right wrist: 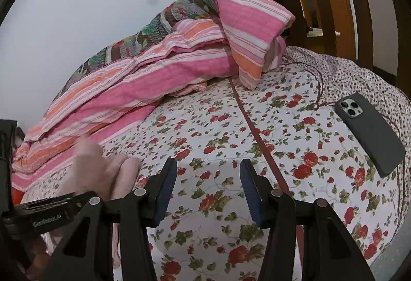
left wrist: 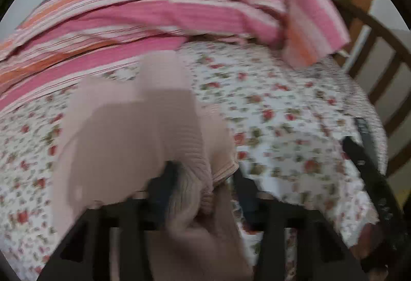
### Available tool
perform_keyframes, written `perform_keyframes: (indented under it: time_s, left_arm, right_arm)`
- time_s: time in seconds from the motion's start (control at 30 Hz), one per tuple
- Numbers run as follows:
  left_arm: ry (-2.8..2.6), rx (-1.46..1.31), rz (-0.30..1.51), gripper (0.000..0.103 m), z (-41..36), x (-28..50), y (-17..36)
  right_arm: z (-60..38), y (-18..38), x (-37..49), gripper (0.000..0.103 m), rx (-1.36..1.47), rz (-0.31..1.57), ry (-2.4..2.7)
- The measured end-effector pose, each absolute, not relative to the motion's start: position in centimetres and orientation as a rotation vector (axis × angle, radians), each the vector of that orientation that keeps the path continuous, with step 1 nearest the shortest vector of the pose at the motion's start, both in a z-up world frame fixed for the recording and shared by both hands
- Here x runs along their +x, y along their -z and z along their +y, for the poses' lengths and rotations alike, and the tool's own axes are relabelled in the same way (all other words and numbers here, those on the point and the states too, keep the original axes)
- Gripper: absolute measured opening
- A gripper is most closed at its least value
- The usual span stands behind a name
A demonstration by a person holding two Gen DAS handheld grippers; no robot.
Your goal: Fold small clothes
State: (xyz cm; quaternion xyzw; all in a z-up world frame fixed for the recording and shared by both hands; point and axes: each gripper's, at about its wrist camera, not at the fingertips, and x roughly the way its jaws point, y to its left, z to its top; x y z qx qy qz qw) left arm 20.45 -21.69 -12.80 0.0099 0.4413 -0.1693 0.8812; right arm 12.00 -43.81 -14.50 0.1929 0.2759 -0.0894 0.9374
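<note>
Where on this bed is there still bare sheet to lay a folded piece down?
The widest free patch of floral sheet lies between the striped quilt and the dark phone, ahead of the right gripper. It is crowded on the left, where the pink garment is bunched, and along the quilt's edge.

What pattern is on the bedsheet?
Red roses with green leaves on white; the bedsheet shows best in the right wrist view.

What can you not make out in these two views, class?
- Left wrist: garment is motion-blurred and drapes over the left gripper, so grip is unclear.
- Right wrist: garment is blurred, partly hidden behind gripper frame.
- Left wrist: phone is smeared.
</note>
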Motion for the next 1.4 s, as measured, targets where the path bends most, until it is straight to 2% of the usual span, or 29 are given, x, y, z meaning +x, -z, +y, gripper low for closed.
perform_keyframes:
  time_s: [0.03,0.33,0.7,0.83,1.1,1.2,1.27,1.4]
  left_arm:
    - [0.388,0.014,0.898,0.062,-21.7,20.0,12.4]
    - [0.395,-0.012,0.733,0.062,-17.4,17.5,8.6]
    - [0.206,-0.089,0.772,0.062,-6.1,18.6,12.9]
    - [0.256,-0.092,0.745,0.066,-4.9,19.5,14.2]
    - [0.348,-0.080,0.659,0.067,-4.8,21.4,15.2]
    - [0.362,-0.137,0.651,0.070,-4.0,21.2,16.1]
    - [0.396,-0.188,0.688,0.070,-3.6,21.3,16.0]
    - [0.395,-0.180,0.649,0.070,-2.5,20.7,14.8]
  right_arm:
    - [-43.9,14.4,12.0,0.050,0.392,0.558,0.174]
    - [-42.3,14.4,12.2,0.050,0.448,0.553,0.006]
    - [-35.6,13.2,13.0,0.052,0.461,0.540,-0.265]
    - [-33.5,12.8,13.4,0.052,0.469,0.526,-0.318]
    - [-29.3,14.6,16.1,0.052,0.383,0.641,-0.230]
    - [-28.7,15.4,16.0,0.037,0.350,0.639,-0.185]
    - [-28.1,15.7,15.6,0.016,0.309,0.621,-0.168]
    - [-28.0,15.6,14.3,0.012,0.304,0.580,-0.181]
